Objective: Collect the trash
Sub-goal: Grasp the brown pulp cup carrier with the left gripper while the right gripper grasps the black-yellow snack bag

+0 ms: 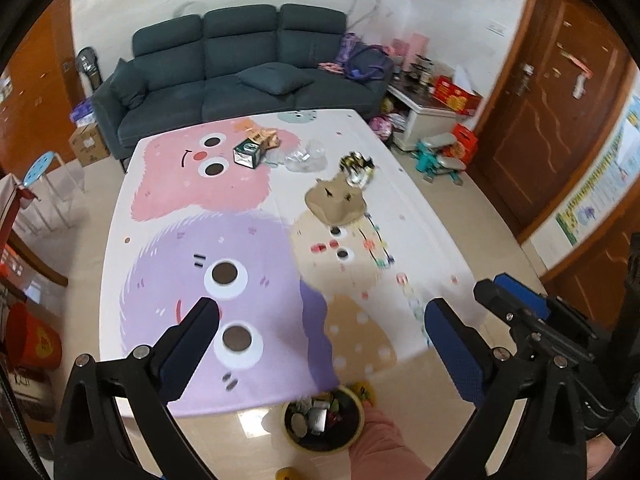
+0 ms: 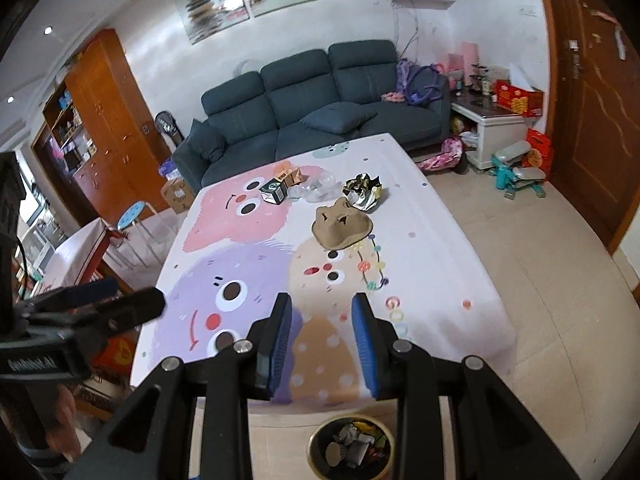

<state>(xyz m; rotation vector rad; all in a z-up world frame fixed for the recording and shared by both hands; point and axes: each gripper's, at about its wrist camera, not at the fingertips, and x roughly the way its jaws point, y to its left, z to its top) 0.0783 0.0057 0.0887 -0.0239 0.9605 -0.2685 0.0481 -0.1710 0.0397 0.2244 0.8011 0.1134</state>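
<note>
Both claws empty: your left claw [image 1: 320, 328] spread wide, right claw [image 2: 320, 344] half-parted. Bin [image 2: 351, 450] on floor at near desk edge. Remaining trash far: cardboard tray [image 2: 342, 222], foil wrapper [image 2: 364, 192]. Next: reach for one.

Table [image 2: 440, 240]: we see it ahead of both grippers, its near edge just beyond the bin.
Bin [image 2: 350, 450]: on the floor at our 6 o'clock, below the table's near edge, with trash inside.
Cardboard tray [image 2: 342, 222]: on the table at 12 o'clock.
Foil wrapper [image 2: 364, 192]: just behind the tray, at 1 o'clock.
Small carton [image 2: 274, 192]: at 11 o'clock, left of the clear plastic [image 2: 316, 188].
Sofa [image 2: 320, 112]: behind the table's far end.
Stool [image 2: 134, 212]: at 10 o'clock, left of the table.
</note>
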